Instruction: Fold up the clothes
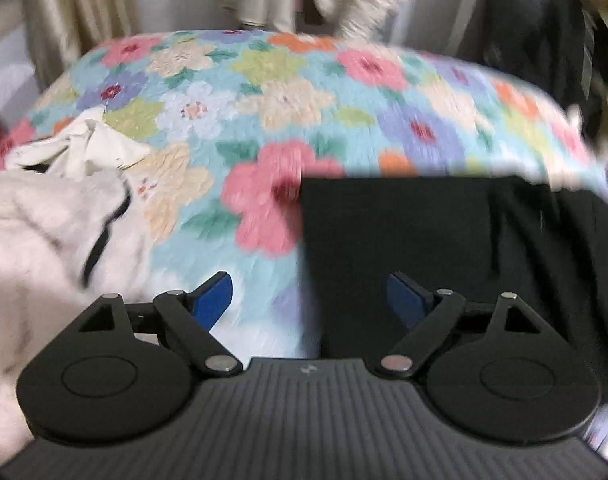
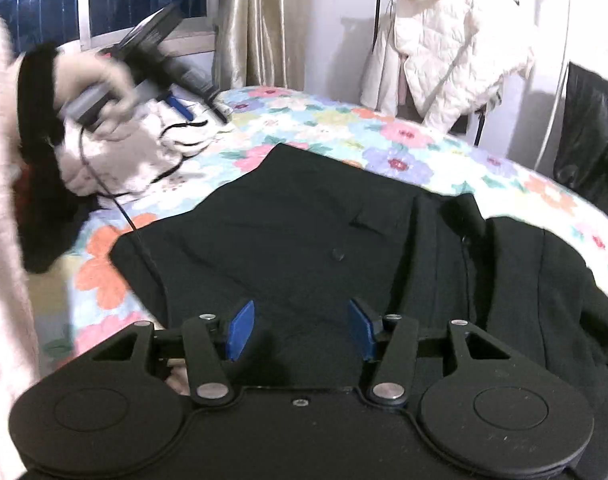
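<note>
Hanging white jacket (image 2: 443, 48) appears sharp only behind right gripper (image 2: 302, 330).

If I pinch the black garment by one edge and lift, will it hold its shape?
Probably not. The black garment lies creased and draped over the floral bedspread, so it looks floppy and would likely sag and unfold. Its heavier-looking bunched part on the right may drag. Both the right gripper and the left gripper are open.

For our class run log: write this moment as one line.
step: fold clothes | left tool: open, empty | right tool: open, over black garment | garment: flat on floral bedspread
</note>
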A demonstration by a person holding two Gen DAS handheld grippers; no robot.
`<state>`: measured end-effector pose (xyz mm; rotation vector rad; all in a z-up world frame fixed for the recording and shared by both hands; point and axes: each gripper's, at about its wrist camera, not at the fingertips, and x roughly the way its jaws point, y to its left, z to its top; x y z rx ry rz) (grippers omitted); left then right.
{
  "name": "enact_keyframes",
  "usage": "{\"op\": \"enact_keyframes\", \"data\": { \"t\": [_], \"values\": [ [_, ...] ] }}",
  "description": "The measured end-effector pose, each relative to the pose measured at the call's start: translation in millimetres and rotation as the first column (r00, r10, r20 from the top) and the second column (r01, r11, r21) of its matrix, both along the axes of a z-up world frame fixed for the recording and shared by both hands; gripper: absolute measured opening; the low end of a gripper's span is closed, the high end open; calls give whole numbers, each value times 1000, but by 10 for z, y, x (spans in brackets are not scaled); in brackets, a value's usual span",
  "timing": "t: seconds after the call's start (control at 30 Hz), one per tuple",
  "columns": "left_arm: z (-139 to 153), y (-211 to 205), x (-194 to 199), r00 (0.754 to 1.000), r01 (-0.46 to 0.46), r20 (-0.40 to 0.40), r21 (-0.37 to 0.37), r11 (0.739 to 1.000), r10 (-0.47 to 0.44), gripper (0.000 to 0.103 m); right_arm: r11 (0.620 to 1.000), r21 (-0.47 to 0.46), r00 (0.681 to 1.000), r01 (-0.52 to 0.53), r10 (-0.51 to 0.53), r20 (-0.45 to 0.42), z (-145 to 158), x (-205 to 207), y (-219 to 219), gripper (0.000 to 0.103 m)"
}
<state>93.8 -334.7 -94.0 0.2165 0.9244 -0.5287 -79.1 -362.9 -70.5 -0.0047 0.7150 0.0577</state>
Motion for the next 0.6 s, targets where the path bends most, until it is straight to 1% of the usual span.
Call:
{"op": "enact_keyframes", "data": {
  "t": [0.03,0.1,0.17,0.2,0.27,0.3,0.37,0.4,0.43,0.47,0.5,0.53,0.57,0.6],
  "values": [
    [-43,-66,-226,999,34,15,38,999,-35,85,1000,19,1000,-1,2,-14,60,-67,4,57],
    [-131,28,-606,994,96,47,103,990,-101,85,998,61,998,-2,5,-64,216,-219,22,57],
    [-157,520,-660,991,114,58,125,986,-122,85,996,91,991,0,12,-131,382,-367,67,57],
    [-156,750,-682,990,105,78,128,986,-116,85,995,104,985,-2,20,-170,458,-425,90,57],
    [-121,1054,-829,985,43,162,128,991,-64,85,992,119,959,-42,74,-274,583,-498,198,57],
    [-83,1146,-917,975,16,216,135,991,-45,85,992,119,936,-39,78,-342,640,-509,261,57],
    [-3,1324,-1095,947,-37,321,147,988,-12,85,993,116,907,-6,54,-418,720,-506,345,57],
    [58,1367,-1194,930,-45,368,167,985,-20,89,995,102,897,4,42,-440,748,-491,390,57],
    [106,1394,-1260,921,-30,388,172,985,-39,94,998,59,893,-7,33,-449,750,-444,445,57],
    [132,1425,-1284,933,-1,355,140,990,-49,99,1000,14,890,-20,24,-455,749,-393,501,58],
    [89,1450,-1254,959,1,283,76,997,-23,99,998,-45,900,-40,16,-435,726,-320,561,58],
    [47,1474,-1224,978,-1,207,12,1000,-2,99,993,-103,915,-61,14,-404,663,-211,619,58],
    [4,1499,-1194,991,-8,129,-52,999,15,99,987,-145,928,-71,12,-373,569,-87,668,58],
    [-48,1519,-1162,998,-21,50,-111,994,27,99,983,-163,941,-80,21,-338,418,75,721,58]
  ]
}}
